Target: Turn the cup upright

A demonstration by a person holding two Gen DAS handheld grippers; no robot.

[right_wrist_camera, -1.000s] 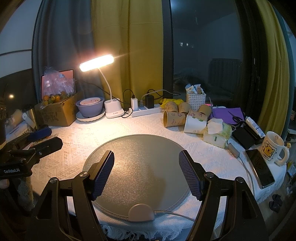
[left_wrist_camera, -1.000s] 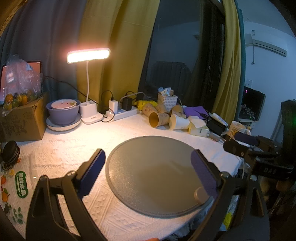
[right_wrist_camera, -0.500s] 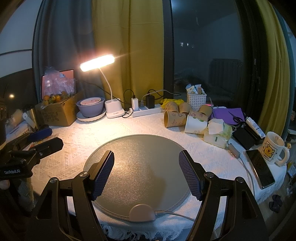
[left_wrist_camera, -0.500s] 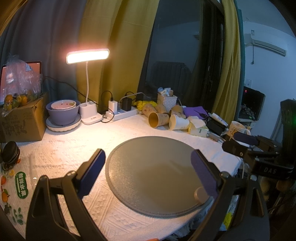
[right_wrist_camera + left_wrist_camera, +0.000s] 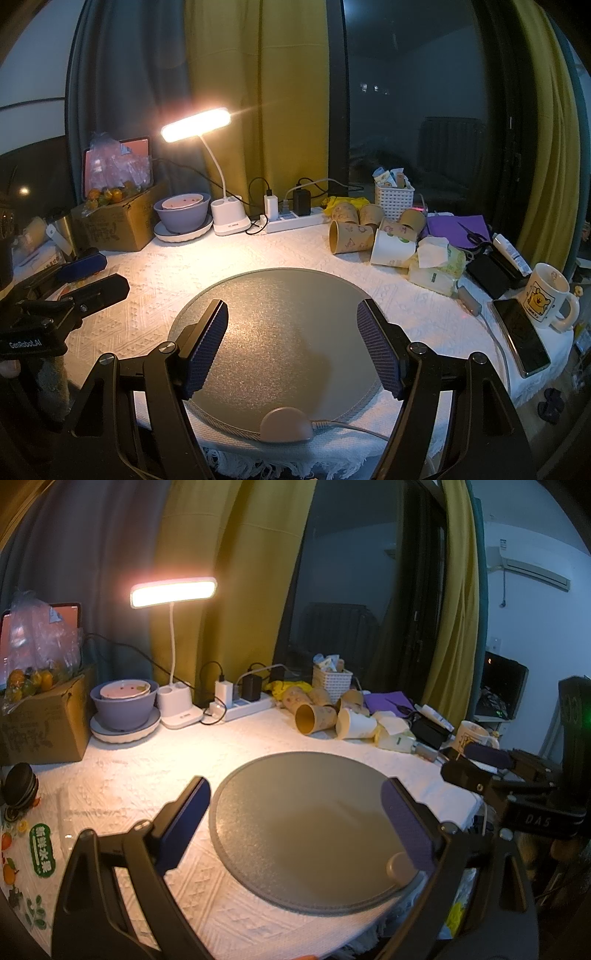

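Several paper cups lie on their sides at the back of the table: a brown one (image 5: 314, 718) (image 5: 350, 236) with its mouth toward me and a white one (image 5: 355, 723) (image 5: 392, 249) beside it, more behind. My left gripper (image 5: 295, 823) is open and empty above the round grey mat (image 5: 306, 812); it also shows at the left of the right wrist view (image 5: 92, 277). My right gripper (image 5: 291, 343) is open and empty over the mat (image 5: 280, 314); it shows at the right of the left wrist view (image 5: 476, 764).
A lit desk lamp (image 5: 225, 218), a purple bowl on a plate (image 5: 183, 218), a power strip (image 5: 295, 219), a cardboard box (image 5: 118, 221) and a white basket (image 5: 394, 195) line the back. A mug (image 5: 546, 299), a phone (image 5: 521, 332), tissues (image 5: 436, 262) and black items stand at right.
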